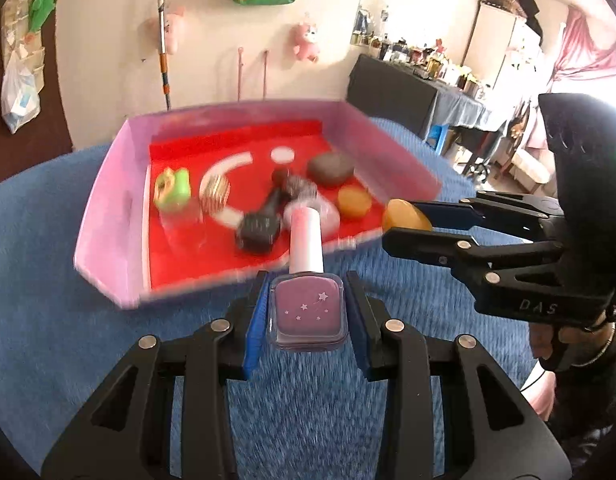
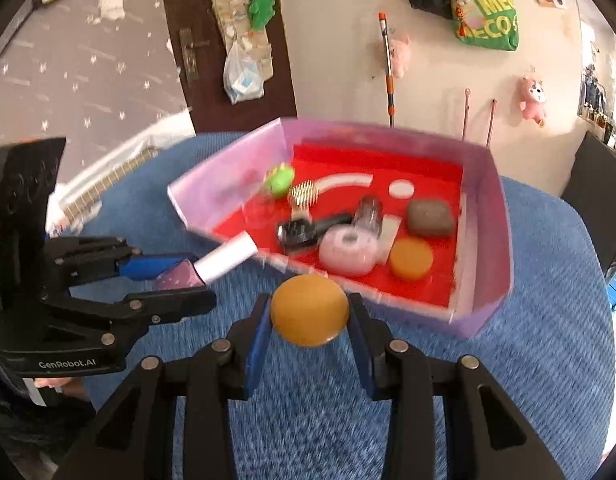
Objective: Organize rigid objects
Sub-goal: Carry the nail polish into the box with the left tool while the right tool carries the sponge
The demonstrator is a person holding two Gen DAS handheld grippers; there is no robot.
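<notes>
Two grips we see: left hand-held gripper (image 1: 308, 312) clamps the nail polish bottle (image 1: 308, 314), right hand-held gripper (image 2: 308, 312) clamps the orange disc (image 2: 308, 309) beside the pink tray (image 2: 504, 220).

Left gripper (image 1: 308, 304): black frame, blue pads. Nail polish bottle (image 1: 308, 312) between them: mauve-purple with small white stars, white cap. Right gripper (image 2: 310, 312): black, blue pads. Disc (image 2: 309, 309) between them: plain amber-orange. Tray (image 2: 488, 184) ahead of both grippers: pale pink-lilac walls, red floor with a white arc and white oval. In the tray: second amber disc (image 2: 411, 259), grey-brown stone (image 2: 430, 218), pale pink ring (image 2: 350, 251), black dumbbell (image 2: 308, 231), lime-green toy (image 2: 278, 181). Tabletop (image 2: 528, 360) beneath the grippers: blue, finely ribbed.
</notes>
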